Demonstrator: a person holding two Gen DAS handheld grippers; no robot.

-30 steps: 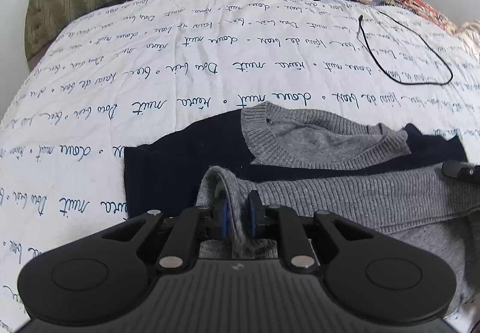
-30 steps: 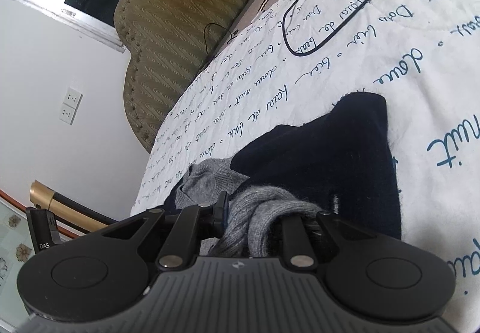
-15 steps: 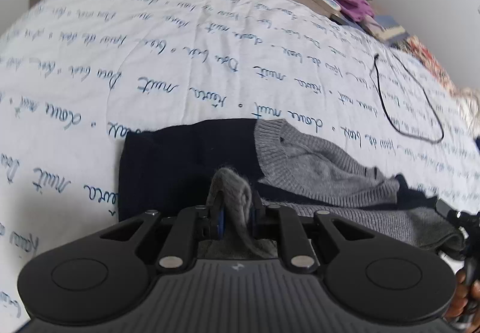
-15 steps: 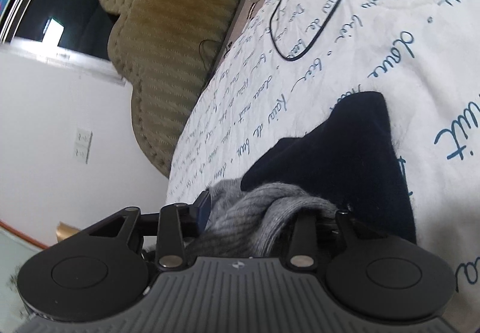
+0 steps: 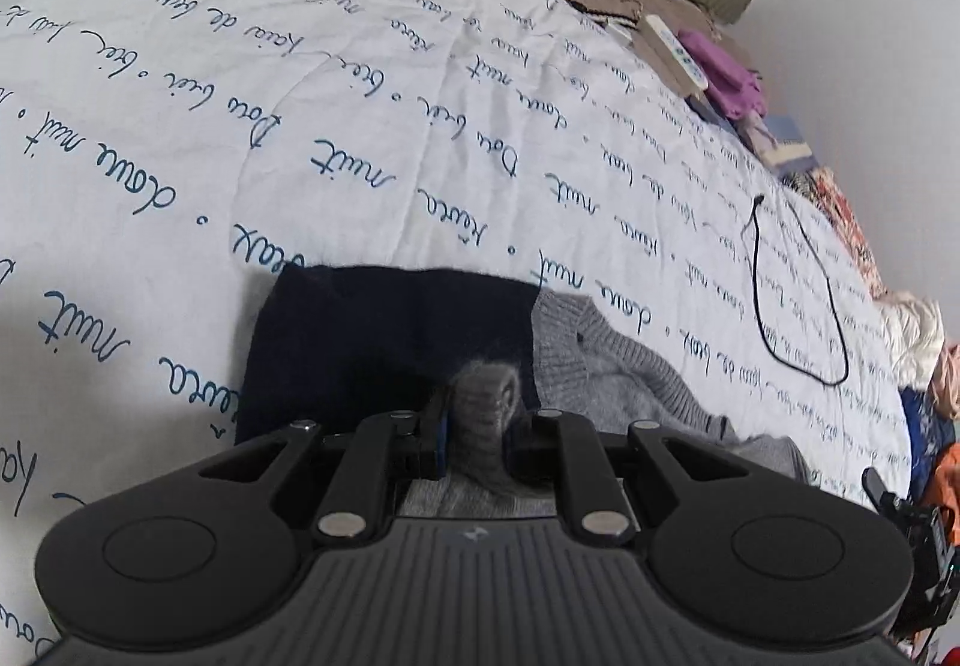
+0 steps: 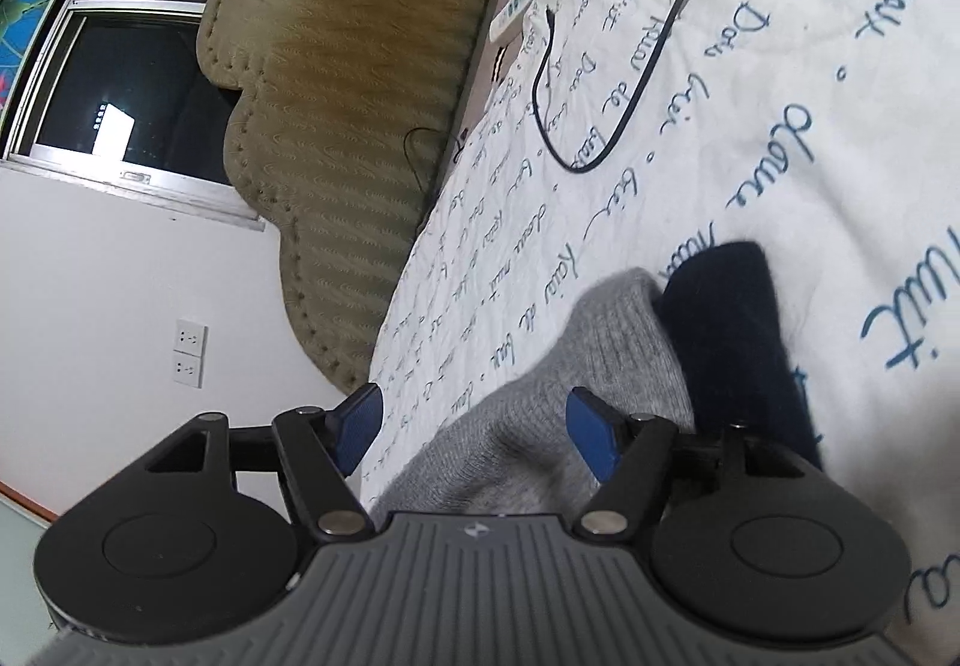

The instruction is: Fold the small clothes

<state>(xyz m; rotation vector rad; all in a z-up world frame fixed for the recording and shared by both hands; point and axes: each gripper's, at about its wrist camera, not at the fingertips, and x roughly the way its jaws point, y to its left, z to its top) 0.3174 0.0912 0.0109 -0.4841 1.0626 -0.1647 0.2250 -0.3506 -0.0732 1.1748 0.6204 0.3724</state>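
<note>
Pinching grey sweater (image 5: 480, 408), left gripper (image 5: 477, 426)

A home bedroom: a bed with a printed quilt (image 5: 360, 126), a padded headboard (image 6: 360, 66), probably a remote control (image 5: 675, 51).

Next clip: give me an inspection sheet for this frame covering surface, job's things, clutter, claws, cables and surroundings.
Surface: bed with white quilt, blue script print.
Job's things: grey sweater lying over a navy garment.
Clutter: remote, purple cloth and mixed fabrics along the bed's far edge.
Claws: left claw shut on a sweater fold; right claw open, sweater lying between its pads.
Cables: black cable looped on the quilt; another near the headboard.
Surroundings: olive headboard, window, wall sockets.
</note>
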